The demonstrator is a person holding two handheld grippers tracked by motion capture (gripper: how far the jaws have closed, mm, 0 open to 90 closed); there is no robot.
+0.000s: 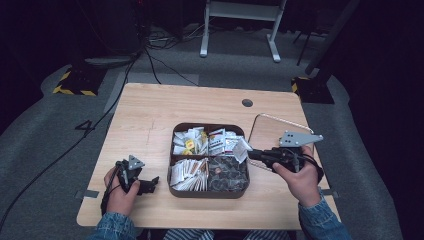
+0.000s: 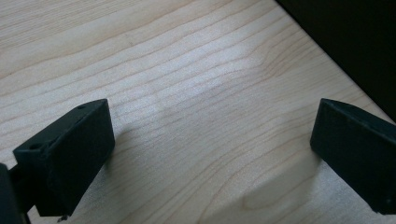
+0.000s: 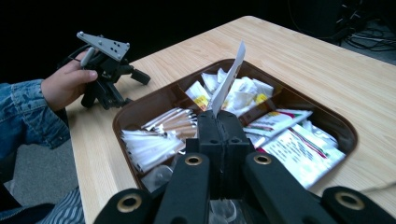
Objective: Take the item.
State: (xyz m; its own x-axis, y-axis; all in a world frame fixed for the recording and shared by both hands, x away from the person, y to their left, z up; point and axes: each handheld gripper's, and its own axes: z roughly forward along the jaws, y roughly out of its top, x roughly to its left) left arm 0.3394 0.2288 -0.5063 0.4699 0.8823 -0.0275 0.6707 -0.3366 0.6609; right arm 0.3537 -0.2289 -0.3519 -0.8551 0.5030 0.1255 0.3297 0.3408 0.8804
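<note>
A brown tray (image 1: 210, 194) with four compartments sits mid-table, and in the right gripper view its rim (image 3: 327, 114) frames packets and sticks. My right gripper (image 1: 250, 154) hovers over the tray's right edge. Its jaws are shut on a white paper packet (image 1: 242, 149). In the right gripper view that packet (image 3: 229, 79) stands upright out of the closed right gripper (image 3: 218, 119). My left gripper (image 1: 152, 182) rests on the table left of the tray. The left gripper (image 2: 212, 154) is open, with bare wood between its jaws. It also shows far off in the right gripper view, left gripper (image 3: 130, 88).
The tray holds white and yellow packets (image 1: 189, 142), printed packets (image 1: 220, 141), white and brown sticks (image 1: 189, 175) and dark wrapped items (image 1: 227, 174). A clear lid (image 1: 270, 127) lies right of the tray. A cable hole (image 1: 247, 103) is at the table's far side.
</note>
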